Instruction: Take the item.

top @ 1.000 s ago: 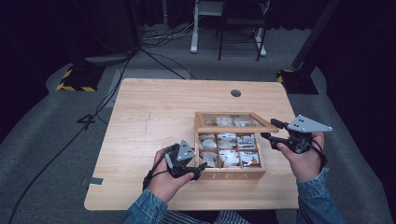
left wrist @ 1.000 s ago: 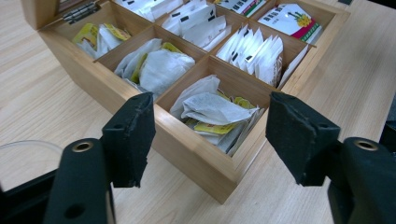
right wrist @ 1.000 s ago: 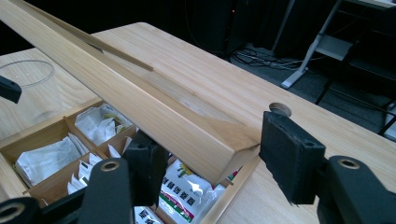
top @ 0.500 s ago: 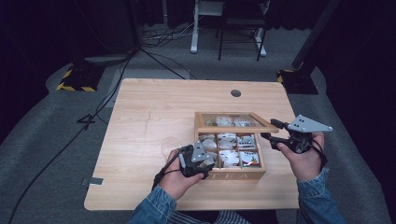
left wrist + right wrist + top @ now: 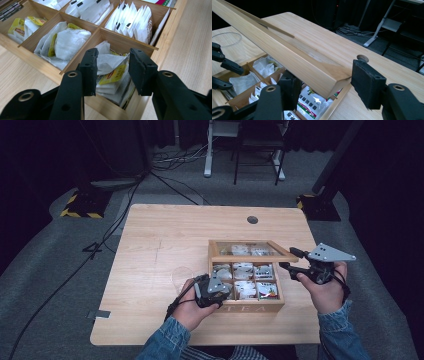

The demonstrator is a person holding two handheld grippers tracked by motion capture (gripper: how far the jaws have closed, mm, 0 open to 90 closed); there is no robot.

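Tea box (image 5: 245,307) near the front edge of the table (image 5: 165,240), lid (image 5: 250,256) propped up at its far side, and both hands at work on it. The left gripper (image 5: 112,72) hangs over the box's front-left compartment, its jaws just been closing, with a white tea bag (image 5: 110,63) and its yellow tag between them. The pads have not pressed on it as far as the left gripper view lets me judge; there is a gap on either side of the paper. So the jaws stand apart, straddling the bag.

At the box's right end, the right gripper (image 5: 322,85) has the lid's corner between its jaws. The left pad sits under the wood, the right pad stands just off the lid's end face, so I can't tell whether it truly clamps or merely props.

Now the risks. Several bags lie stacked in that compartment, loose and overlapping. If the jaws close where they are, they could pinch two or three at once, or catch just the tag and tear it away. The left jaw also sits right beside the wooden divider (image 5: 82,43); a slight drift that way and it nips the wall instead, dragging the box. And if the right hand's hold on the lid is loose, the lid drops onto the left gripper.
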